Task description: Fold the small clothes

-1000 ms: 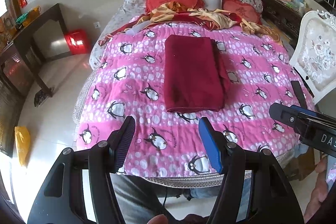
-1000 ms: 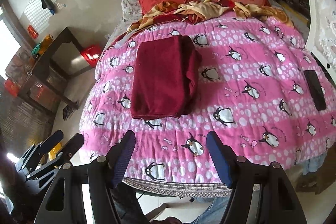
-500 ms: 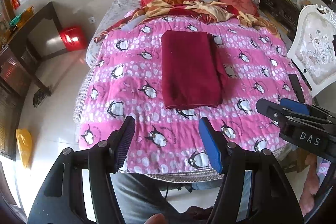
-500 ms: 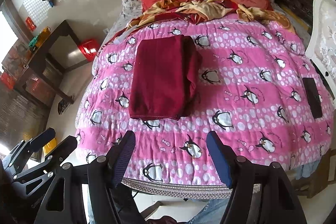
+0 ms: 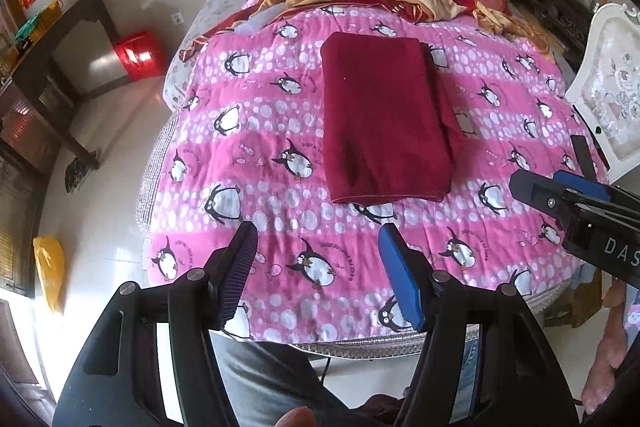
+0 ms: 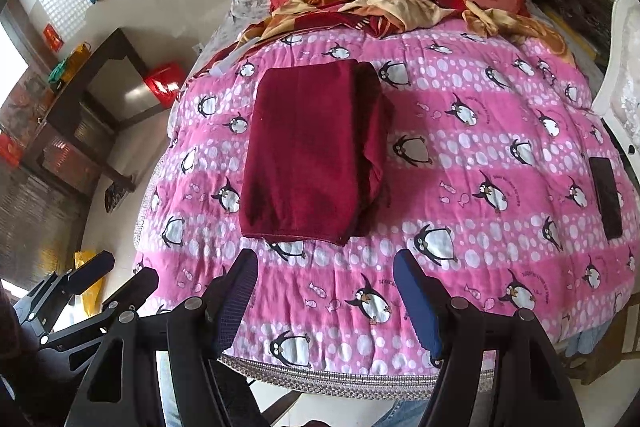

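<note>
Already the dark red garment (image 5: 384, 119) lies folded lengthwise in the middle of the penguin blanket (image 5: 256, 163); perhaps one cross fold remains. Left gripper (image 5: 318, 259) and right gripper (image 6: 326, 291) hover released, holding nothing.

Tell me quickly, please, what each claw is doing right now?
Left claw: open, holding nothing, above the penguin blanket.
Right claw: open, holding nothing, short of the folded maroon garment.
</note>
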Demonstrator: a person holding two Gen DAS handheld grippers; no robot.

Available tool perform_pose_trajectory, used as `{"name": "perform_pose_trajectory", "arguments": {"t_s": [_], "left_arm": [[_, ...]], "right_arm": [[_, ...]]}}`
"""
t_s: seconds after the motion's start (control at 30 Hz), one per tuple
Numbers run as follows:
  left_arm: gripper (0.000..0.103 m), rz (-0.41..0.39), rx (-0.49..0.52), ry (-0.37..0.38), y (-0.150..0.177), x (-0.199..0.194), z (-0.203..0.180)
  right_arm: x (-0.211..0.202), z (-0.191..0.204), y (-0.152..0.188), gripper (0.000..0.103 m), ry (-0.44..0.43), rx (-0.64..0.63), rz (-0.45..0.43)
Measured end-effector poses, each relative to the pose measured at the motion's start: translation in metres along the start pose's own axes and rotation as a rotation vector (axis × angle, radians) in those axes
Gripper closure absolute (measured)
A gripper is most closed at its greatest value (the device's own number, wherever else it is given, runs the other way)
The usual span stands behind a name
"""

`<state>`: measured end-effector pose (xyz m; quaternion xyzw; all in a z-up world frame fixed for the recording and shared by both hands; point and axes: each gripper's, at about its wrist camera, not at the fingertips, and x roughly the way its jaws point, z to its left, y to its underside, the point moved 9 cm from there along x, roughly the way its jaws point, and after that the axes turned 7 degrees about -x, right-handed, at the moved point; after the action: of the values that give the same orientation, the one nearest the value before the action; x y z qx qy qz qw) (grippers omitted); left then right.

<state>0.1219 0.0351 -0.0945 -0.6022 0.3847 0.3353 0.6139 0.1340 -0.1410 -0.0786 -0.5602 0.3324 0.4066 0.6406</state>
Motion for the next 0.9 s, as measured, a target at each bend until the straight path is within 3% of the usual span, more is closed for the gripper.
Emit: {"name": "perform_pose_trajectory", "arguments": {"t_s": [0.9], "left_arm": [[0.040, 0.011, 0.016, -0.025, 0.0008, 0.0096, 0.0002]], "right_arm": [[0.0024, 0.0001, 0.0007, 0.035, -0.008, 0.010, 0.005]]}}
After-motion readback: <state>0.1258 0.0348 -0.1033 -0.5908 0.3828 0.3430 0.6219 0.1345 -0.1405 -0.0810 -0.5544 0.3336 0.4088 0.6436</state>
